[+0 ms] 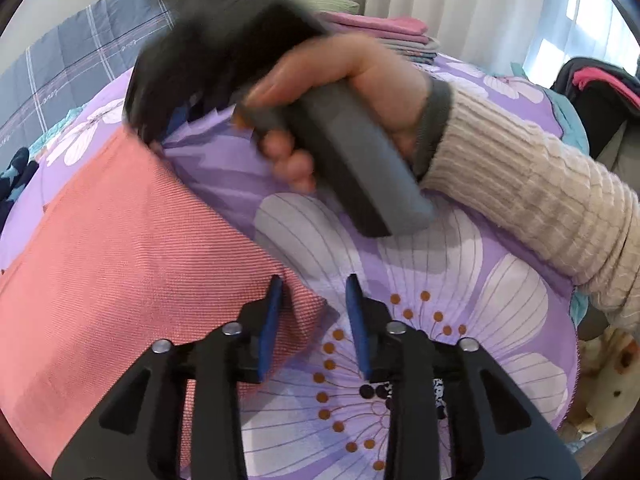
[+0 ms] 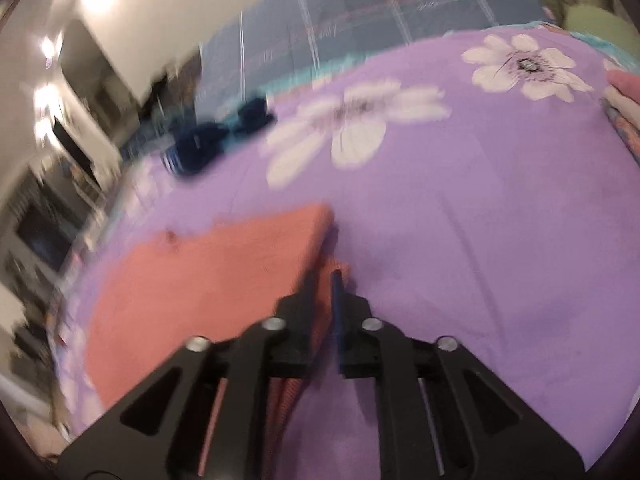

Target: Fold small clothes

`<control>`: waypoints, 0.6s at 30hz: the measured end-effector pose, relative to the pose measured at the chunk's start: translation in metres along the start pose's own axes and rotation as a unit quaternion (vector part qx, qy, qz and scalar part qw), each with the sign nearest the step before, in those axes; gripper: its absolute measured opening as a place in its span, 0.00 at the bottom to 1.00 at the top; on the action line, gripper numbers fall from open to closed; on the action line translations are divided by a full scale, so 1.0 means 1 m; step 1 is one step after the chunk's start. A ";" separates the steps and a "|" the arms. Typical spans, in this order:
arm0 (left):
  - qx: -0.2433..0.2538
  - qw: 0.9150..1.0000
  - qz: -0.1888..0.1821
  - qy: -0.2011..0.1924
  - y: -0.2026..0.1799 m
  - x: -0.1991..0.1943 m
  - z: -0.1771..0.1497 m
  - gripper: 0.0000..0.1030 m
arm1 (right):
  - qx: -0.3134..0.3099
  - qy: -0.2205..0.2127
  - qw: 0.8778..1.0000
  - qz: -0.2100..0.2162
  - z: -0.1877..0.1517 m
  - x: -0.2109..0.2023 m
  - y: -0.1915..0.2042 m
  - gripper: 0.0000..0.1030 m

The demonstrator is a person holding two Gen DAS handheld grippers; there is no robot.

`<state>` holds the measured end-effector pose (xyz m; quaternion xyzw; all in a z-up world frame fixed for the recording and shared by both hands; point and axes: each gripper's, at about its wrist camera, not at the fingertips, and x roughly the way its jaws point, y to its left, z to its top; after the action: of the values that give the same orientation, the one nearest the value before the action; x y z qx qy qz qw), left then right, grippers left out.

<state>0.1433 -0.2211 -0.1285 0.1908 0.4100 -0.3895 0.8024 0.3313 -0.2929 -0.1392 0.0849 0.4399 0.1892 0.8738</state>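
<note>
The right claw has its jaws drawn nearly together, with a fold of the salmon-pink cloth pinched between them; the fabric runs back under the claw body, so it reads as clamped on an edge or corner of the cloth. From the left wrist view the same claw is a dark blur over the far side of the cloth, held in the person's right hand, whose cream ribbed sleeve stretches off to the right.

The left claw stands open, its blue pads well apart. The near corner of the cloth lies just at the left pad, between the fingers or just beneath them; whether it touches cannot be told. Nothing is gripped there.

The cloth lies flat on the purple flowered bedspread, one layer seemingly turned over itself along the right edge. It looks like a thin, finely ribbed knit: light, limp, not slippery, likely to sag and crease if lifted from one point only. Taking it at two corners of the same edge, the pinch close to the hem, should keep the fold line straight.

Farther out, a dark blue garment sits crumpled near the bed's far edge, and a stack of folded clothes rests at the back by the curtains.
</note>
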 end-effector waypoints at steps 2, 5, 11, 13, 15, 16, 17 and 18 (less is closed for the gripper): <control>0.006 1.000 0.002 0.001 -0.001 0.003 0.000 0.32 | -0.014 -0.008 1.000 -0.008 -0.003 0.003 0.003 0.16; 0.001 1.000 -0.003 -0.004 0.001 0.001 -0.001 0.29 | 0.011 -0.023 0.999 -0.026 0.002 -0.006 -0.002 0.15; -0.015 0.999 -0.024 -0.018 0.005 -0.011 -0.005 0.26 | 0.044 -0.030 0.997 -0.057 -0.004 -0.025 -0.012 0.15; -0.021 0.999 -0.023 -0.022 0.006 -0.016 -0.007 0.26 | 0.038 -0.031 0.997 -0.066 -0.009 -0.034 -0.011 0.15; -0.026 0.999 -0.025 -0.024 0.006 -0.020 -0.010 0.26 | 0.033 -0.033 0.996 -0.072 -0.017 -0.044 -0.006 0.15; -0.030 0.999 -0.025 -0.026 0.007 -0.023 -0.012 0.26 | 0.030 -0.035 0.996 -0.074 -0.021 -0.050 -0.003 0.15; -0.033 0.999 -0.023 -0.029 0.008 -0.027 -0.014 0.26 | 0.028 -0.037 0.996 -0.077 -0.024 -0.057 -0.001 0.15; -0.035 0.999 -0.021 -0.031 0.010 -0.031 -0.016 0.26 | 0.026 -0.040 0.996 -0.079 -0.027 -0.062 0.001 0.15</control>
<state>0.1318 -0.1900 -0.1131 0.1420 0.4024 -0.3973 0.8125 0.2756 -0.3173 -0.1092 0.0798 0.4144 0.1045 0.9006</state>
